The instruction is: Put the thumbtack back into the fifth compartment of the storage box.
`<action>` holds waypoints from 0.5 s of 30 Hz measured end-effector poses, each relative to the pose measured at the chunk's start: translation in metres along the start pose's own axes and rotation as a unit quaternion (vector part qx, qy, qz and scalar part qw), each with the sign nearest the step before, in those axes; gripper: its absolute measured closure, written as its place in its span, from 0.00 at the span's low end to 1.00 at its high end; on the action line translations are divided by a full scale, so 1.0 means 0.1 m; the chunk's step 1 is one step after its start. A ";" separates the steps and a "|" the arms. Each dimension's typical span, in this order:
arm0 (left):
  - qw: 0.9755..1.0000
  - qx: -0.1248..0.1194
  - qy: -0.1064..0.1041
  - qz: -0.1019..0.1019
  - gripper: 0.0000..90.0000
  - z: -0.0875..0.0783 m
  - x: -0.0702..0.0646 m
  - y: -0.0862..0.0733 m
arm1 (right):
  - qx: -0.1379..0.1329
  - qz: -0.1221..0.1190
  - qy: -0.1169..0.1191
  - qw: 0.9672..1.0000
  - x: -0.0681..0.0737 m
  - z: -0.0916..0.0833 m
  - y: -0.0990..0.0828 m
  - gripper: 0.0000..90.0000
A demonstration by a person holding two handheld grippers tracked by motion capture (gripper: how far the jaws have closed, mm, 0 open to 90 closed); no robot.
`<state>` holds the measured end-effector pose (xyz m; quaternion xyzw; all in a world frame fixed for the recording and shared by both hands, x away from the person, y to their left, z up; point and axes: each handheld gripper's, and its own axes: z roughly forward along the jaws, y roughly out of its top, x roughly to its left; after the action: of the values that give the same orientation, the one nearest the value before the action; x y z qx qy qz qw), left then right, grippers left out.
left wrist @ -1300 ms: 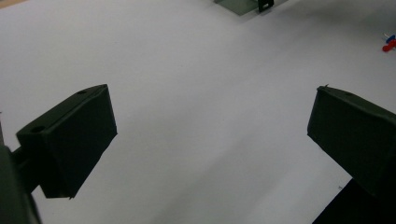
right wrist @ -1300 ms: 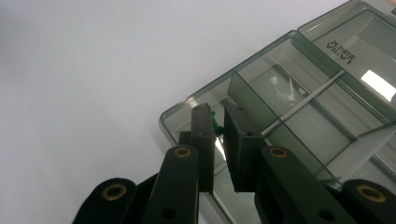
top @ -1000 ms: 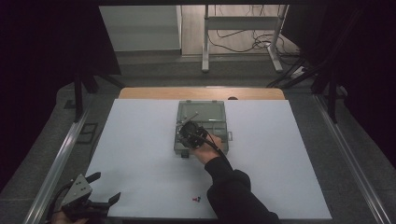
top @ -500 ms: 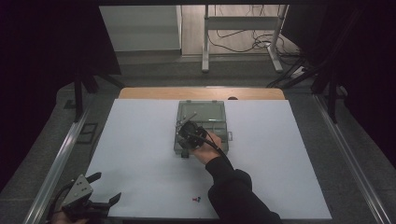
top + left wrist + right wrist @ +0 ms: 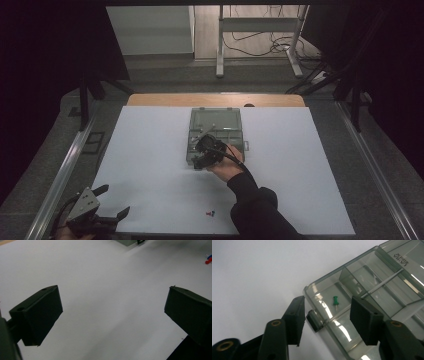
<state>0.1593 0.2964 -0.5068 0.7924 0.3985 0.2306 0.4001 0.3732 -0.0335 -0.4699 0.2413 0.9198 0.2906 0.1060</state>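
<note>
Over the near corner of the clear plastic box mid-table, the right gripper hovers with jaws apart and nothing in them, a green pushpin lying in the compartment below, while the left gripper rests wide open and empty at the table's near-left corner.

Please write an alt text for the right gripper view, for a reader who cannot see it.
A green push pin lies in a corner compartment of a clear plastic organizer box on a white table. The open right gripper hovers over that corner, its two black jaws either side of the box's latch.
</note>
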 end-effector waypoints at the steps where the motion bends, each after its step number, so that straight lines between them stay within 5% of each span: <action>1: 1.000 0.000 0.000 0.000 0.02 0.00 0.00 0.00 | 0.000 0.000 0.000 1.000 0.00 0.00 0.00 0.49; 15: 1.000 0.003 0.001 0.005 0.02 0.00 -0.01 0.00 | -0.012 -0.006 0.000 1.000 0.09 -0.14 -0.21 0.28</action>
<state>0.1593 0.2953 -0.5068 0.7952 0.3957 0.2320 0.3965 0.3530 -0.0510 -0.4709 0.2349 0.9175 0.3014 0.1107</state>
